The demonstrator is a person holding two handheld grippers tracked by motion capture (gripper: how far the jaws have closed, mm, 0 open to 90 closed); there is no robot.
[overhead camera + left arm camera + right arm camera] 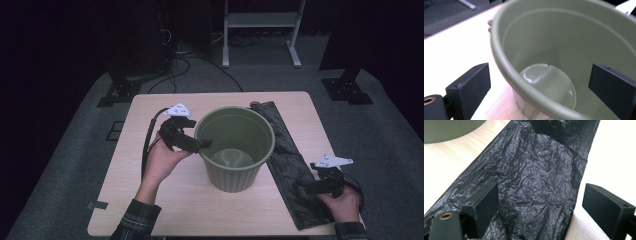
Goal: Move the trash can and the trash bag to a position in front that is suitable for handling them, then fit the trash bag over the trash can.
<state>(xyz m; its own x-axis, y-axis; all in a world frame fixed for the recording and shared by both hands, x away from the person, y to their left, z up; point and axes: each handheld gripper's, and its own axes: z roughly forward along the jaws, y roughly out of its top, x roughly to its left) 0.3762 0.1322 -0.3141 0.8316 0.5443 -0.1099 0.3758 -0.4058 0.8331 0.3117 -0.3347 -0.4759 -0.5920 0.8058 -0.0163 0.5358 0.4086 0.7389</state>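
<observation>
A person at a light wooden counter (165, 215) works two hand-held tongs around a green plastic bin (235, 147) and a black bin bag (292, 165). The left tongs (202, 144), held in the left hand (162, 160), sit at the bin's near-left rim with their jaws spread wide and straddling it: in the left gripper view one jaw stands outside the wall over the counter (456, 50) and the other inside the bin (529, 45), neither pad pressing on the rim, so nothing is gripped. The bin stands upright, its pale round bottom showing just ahead of those jaws. The right tongs (306, 188), in the right hand (345, 202), rest low on the near end of the bag, well apart from the left tongs and on the far side of the bin from them. In the right gripper view the jaws stand wide open with the crumpled black plastic (536, 182) lying flat between and ahead of them; the pads do not close on it. The bag stretches away from the right tongs as a long strip along the counter, running past the bin's right side, whose curved green wall (449, 130) shows off to the upper left of the jaws.
</observation>
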